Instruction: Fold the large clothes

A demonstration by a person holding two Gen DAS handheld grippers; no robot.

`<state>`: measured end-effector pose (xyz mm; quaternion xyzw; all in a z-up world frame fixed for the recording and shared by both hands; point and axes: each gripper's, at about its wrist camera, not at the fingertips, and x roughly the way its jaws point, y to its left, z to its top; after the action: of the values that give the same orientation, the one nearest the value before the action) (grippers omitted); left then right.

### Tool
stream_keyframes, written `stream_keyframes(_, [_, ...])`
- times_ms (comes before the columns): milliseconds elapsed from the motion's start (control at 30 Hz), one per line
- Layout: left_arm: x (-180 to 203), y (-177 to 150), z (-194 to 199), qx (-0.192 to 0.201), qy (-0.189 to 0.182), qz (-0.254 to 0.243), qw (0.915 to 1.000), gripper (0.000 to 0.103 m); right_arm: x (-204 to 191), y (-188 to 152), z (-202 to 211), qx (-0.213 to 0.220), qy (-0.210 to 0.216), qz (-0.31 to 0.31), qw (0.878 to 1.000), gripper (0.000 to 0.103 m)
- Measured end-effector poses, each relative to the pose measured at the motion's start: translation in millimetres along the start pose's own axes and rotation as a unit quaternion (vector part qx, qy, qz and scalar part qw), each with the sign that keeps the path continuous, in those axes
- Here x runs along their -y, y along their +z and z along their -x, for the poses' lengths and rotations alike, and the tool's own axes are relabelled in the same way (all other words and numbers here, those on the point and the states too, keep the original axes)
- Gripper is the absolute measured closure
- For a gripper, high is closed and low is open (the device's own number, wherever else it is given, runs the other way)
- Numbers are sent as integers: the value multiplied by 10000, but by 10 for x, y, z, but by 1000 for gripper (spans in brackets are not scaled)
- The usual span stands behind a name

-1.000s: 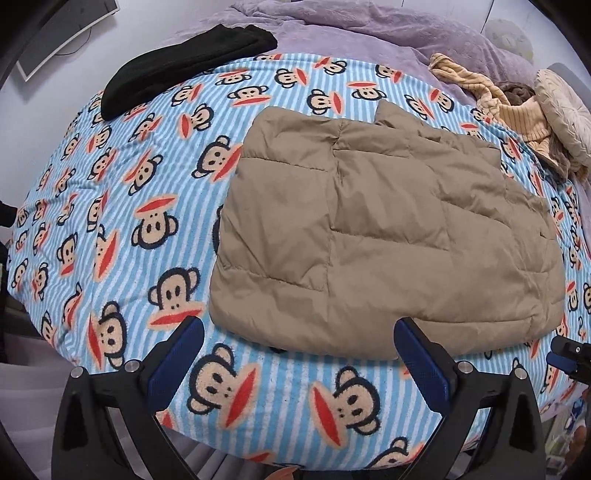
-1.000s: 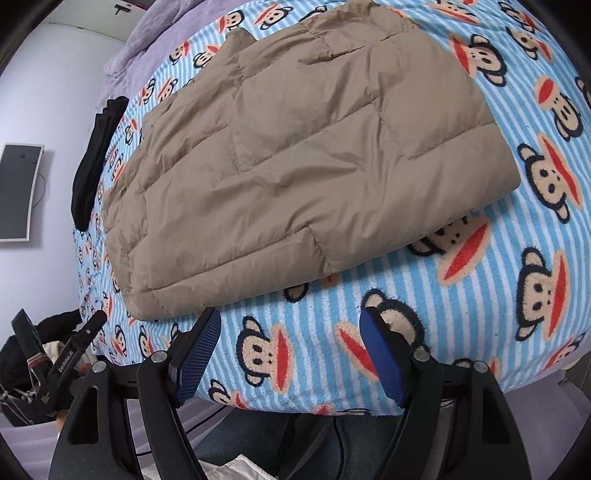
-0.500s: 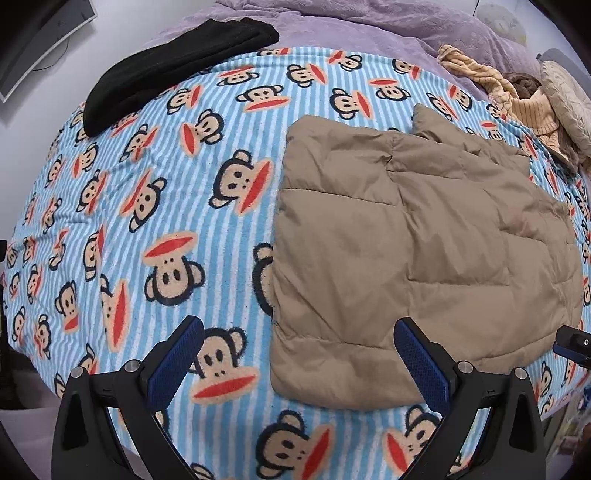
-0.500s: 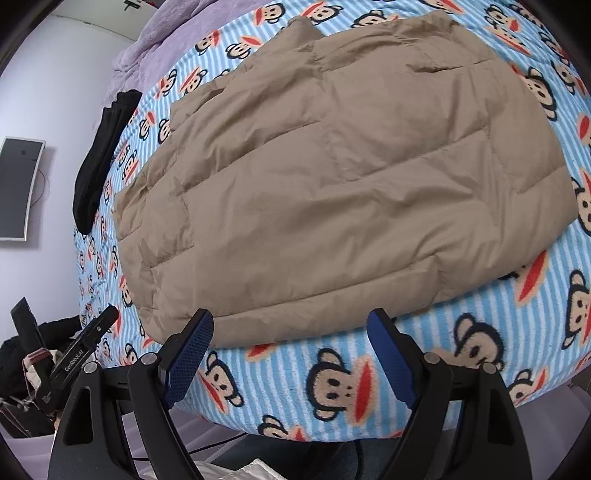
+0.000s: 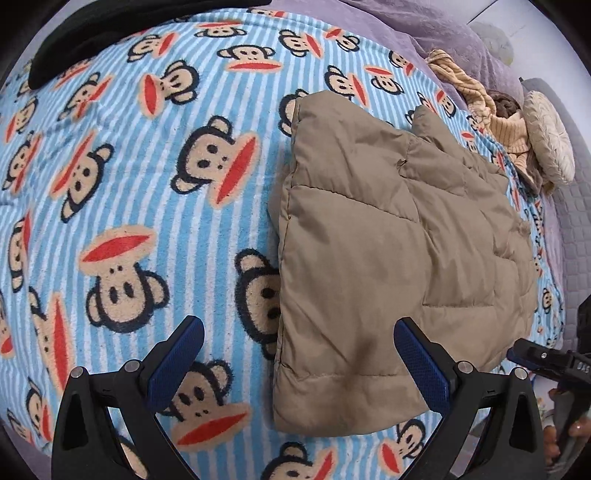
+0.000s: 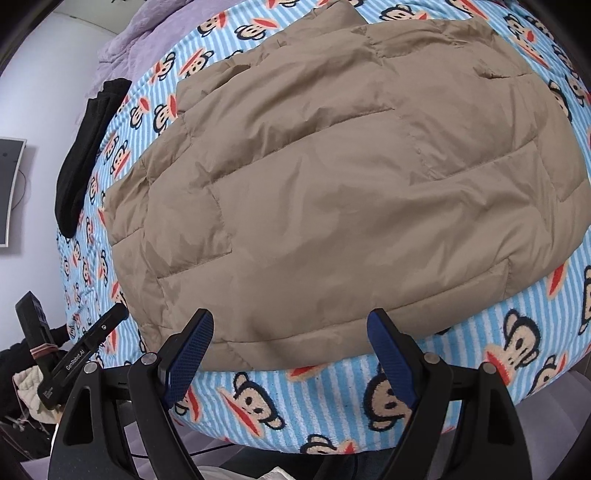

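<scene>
A tan quilted puffer jacket (image 5: 388,258) lies folded flat on a bed with a blue striped monkey-print cover (image 5: 129,166). My left gripper (image 5: 299,354) is open and empty, low over the jacket's near left corner. In the right wrist view the jacket (image 6: 332,177) fills the middle. My right gripper (image 6: 291,347) is open and empty, its jaws standing astride the jacket's near hem. The other gripper's tip shows at the left of the right wrist view (image 6: 88,347) and at the right edge of the left wrist view (image 5: 546,358).
A black garment (image 6: 85,155) lies at the cover's far left edge. A yellow striped garment (image 5: 480,107) and a cream cushion (image 5: 550,144) lie at the far right. A purple blanket (image 5: 443,29) covers the head of the bed. The bed's front edge drops below my grippers.
Both grippers have moved in closer and lower to the jacket. The left view has shifted left, so the jacket's left edge now lies between its jaws. Both stay open.
</scene>
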<state>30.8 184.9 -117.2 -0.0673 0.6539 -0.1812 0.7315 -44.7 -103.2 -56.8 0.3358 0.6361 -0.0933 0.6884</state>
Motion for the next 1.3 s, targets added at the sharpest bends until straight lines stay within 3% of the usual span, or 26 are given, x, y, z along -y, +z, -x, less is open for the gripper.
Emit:
stream_keyframes(67, [-50,35,-77,-175,-360,11,9992,0,9,-23,-27,-41,-21,-19,10000,16])
stream_keyframes(400, [8,187,-544,-674,-1403,-173,9877,0,64,52,-147,-369,-162,187,9990,16])
stream_keyframes(633, [251,417,-893,-761,-1759,-236,9812,0,43,132,-129,-503,-256,442,9974,16])
stream_keyframes(833, [476,498,-1050,-926,-1718,-396,9800,1,200,191,-41,-452,-217,312,9983,16])
stream_keyframes(900, [510,505,-1032,-978,-1745,-437,9788,30,251,225,-15,-420,-196,266,9986,16])
stream_keyframes(933, [519,508,-1015,-1031,-1893,-387,9757,53,274,241,-1,-404,-182,255,9987,16])
stream_keyframes(967, [526,501,-985,-1024,-1996,-300,9740,64,291,261,15,-378,-176,255,9988,16])
stream_keyframes(1100, [661,488,-787,-834,-1893,-288,9779,74,319,379,109,-138,-217,344,9991,16])
stream_keyframes(1233, [807,456,-530,-650,-1889,-156,9797,77,350,505,286,432,-198,417,9980,16])
stream_keyframes(1300, [915,446,-384,-571,-1824,-153,9814,77,335,571,333,691,-125,553,9960,38])
